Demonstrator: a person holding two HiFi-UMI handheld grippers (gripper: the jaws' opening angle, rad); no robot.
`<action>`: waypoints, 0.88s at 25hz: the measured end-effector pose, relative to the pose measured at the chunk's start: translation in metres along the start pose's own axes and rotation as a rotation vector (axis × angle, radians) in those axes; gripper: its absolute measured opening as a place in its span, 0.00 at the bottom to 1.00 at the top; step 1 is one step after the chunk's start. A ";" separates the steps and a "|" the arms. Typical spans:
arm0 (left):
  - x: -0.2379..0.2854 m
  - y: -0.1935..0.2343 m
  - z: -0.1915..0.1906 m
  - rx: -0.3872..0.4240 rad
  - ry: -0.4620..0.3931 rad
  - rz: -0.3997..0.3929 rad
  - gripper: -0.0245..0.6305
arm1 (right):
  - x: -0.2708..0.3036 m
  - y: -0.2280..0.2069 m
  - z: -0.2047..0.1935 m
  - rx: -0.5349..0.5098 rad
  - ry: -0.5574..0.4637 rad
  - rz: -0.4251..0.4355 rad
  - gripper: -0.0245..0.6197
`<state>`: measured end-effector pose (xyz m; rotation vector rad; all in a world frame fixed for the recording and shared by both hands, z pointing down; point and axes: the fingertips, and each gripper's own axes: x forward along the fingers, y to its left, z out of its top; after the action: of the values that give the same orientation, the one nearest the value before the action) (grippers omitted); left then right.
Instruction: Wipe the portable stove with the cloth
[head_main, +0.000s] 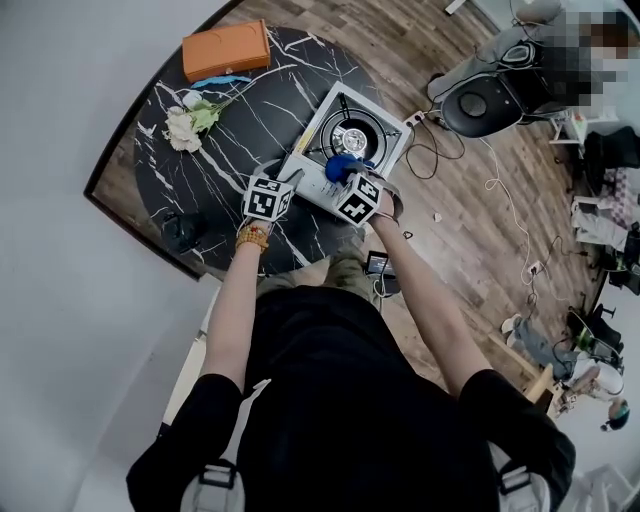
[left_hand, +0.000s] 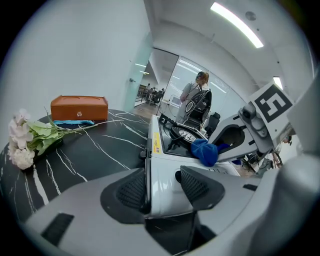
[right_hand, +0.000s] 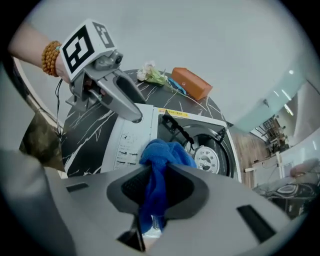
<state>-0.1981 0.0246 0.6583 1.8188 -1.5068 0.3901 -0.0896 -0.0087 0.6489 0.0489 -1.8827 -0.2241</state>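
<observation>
Left gripper (left_hand: 162, 187) is clamped on the stove (head_main: 340, 112) at its near left corner: one pad on the side wall, the other on the front face, white casing between them. Right gripper (right_hand: 157, 187) is closed on the blue cloth (right_hand: 165, 152). The bunched end pokes out past the jaws and a tail hangs back between them. It points steeply down over the front of the stove, where the control panel (right_hand: 125, 147) meets the burner (head_main: 350, 136). I can't tell if the cloth touches the surface. The stove sits on the black marble table (head_main: 230, 140), angled, up against the rim on the person's right. Beyond that rim is wood floor (head_main: 470, 240) with cables (head_main: 500, 190). The two grippers are close together at the stove's near edge. Left of the stove is a stretch of bare marble, with flowers (head_main: 190, 122) well apart from it and an orange box (head_main: 226, 49) at the far rim.
</observation>
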 end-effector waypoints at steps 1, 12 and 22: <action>0.000 0.001 0.000 0.001 0.002 -0.002 0.38 | 0.001 -0.002 0.005 0.045 -0.040 0.003 0.14; 0.000 0.000 0.000 -0.014 0.015 -0.023 0.38 | 0.018 -0.005 0.068 0.004 -0.132 0.057 0.14; -0.005 0.004 -0.001 -0.062 0.041 -0.076 0.34 | 0.008 0.041 0.067 -0.002 -0.222 0.081 0.13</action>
<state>-0.2025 0.0283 0.6572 1.8025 -1.4019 0.3381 -0.1526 0.0387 0.6434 -0.0554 -2.1006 -0.1817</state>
